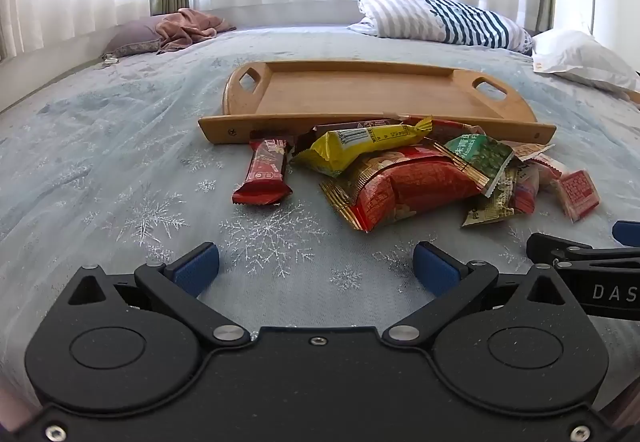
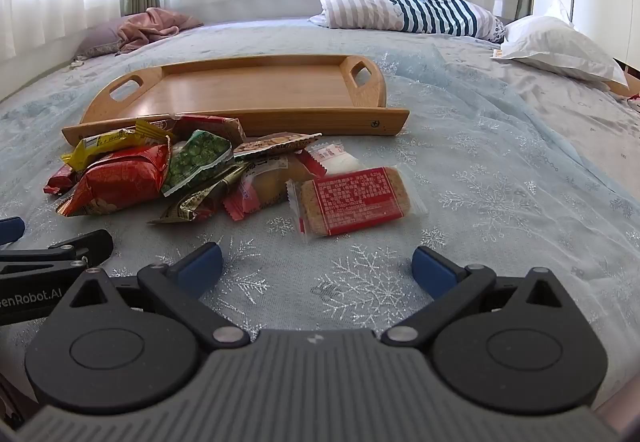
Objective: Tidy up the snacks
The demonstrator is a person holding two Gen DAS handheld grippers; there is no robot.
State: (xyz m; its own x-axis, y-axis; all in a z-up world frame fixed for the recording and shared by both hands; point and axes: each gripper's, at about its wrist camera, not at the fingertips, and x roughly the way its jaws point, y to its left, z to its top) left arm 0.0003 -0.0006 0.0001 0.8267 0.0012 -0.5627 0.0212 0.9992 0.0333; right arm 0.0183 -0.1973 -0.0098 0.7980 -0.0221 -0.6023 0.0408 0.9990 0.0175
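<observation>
Wooden tray point(image 1: 360, 97) sits bare on the snowflake bedspread point(image 1: 120, 169), at twelve o'clock from both grippers. Heaped against its near rail lies the snack pile point(image 2: 192, 169): a red bar point(image 1: 266, 173) at eleven o'clock of the left gripper point(image 1: 316, 268), a yellow packet point(image 1: 360, 145) and a red bag point(image 1: 404, 187) at one o'clock. A clear-wrapped cracker point(image 2: 354, 201) lies at twelve o'clock of the right gripper point(image 2: 318, 268). Both claws gape fully wide, holding nothing, over bare bedspread.
</observation>
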